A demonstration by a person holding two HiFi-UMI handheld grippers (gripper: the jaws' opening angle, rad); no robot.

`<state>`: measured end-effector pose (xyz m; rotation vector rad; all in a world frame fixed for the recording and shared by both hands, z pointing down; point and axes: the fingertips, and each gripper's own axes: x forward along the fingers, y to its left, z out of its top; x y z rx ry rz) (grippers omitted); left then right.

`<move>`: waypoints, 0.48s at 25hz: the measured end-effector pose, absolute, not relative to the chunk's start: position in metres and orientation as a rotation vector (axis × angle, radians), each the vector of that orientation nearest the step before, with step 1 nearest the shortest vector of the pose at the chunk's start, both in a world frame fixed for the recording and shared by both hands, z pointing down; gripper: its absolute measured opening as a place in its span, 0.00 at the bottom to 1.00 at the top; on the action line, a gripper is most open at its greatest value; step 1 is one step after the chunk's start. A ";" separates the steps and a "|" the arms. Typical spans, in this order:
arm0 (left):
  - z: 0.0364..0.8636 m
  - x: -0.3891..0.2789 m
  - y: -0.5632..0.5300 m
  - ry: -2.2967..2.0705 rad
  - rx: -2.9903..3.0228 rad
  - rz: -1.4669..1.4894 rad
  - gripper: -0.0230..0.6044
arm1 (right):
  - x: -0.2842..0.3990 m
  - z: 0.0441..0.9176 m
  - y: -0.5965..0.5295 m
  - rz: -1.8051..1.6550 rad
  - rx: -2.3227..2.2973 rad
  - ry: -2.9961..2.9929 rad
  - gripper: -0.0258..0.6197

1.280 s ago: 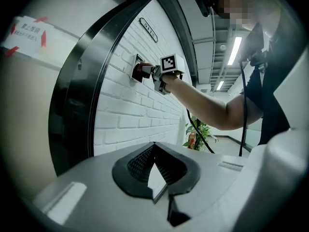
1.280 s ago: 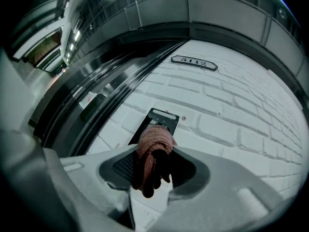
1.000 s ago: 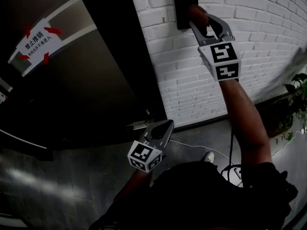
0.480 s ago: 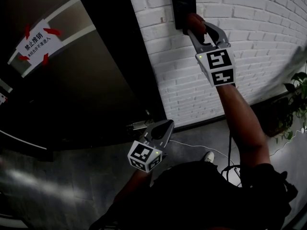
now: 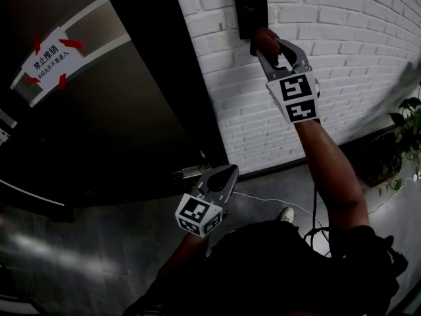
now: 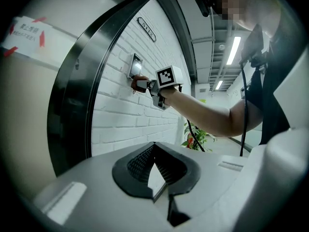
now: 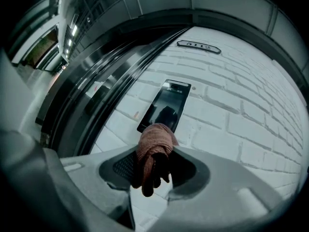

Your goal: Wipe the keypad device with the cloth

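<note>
Cloth (image 7: 153, 144), reddish and bunched, is not with the nearer tool. Low at 6 o'clock in the head view, the left gripper (image 5: 230, 170) has its jaws closed together with nothing between them. Farther up at 1 o'clock, the right gripper (image 5: 271, 45) has its jaws clamped on the cloth at the lower edge of the keypad device (image 5: 250, 5), a dark panel on the white brick wall (image 5: 355, 58).

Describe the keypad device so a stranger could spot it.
Find the white brick wall right of the dark door. The keypad device is mounted on it, a glossy black upright rectangle against pale bricks, above the reddish cloth.
</note>
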<state>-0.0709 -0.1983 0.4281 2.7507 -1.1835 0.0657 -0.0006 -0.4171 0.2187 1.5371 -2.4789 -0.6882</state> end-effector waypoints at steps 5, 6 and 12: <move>0.429 -0.071 -0.196 -1.179 2.746 0.057 0.06 | 0.000 0.229 -0.417 -0.651 1.517 -2.474 0.26; 0.429 -0.072 -0.195 -1.178 2.745 0.058 0.06 | 0.000 0.230 -0.417 -0.643 1.512 -2.474 0.26; 0.428 -0.075 -0.191 -1.169 2.755 0.045 0.06 | -0.001 0.233 -0.416 -0.612 1.514 -2.465 0.26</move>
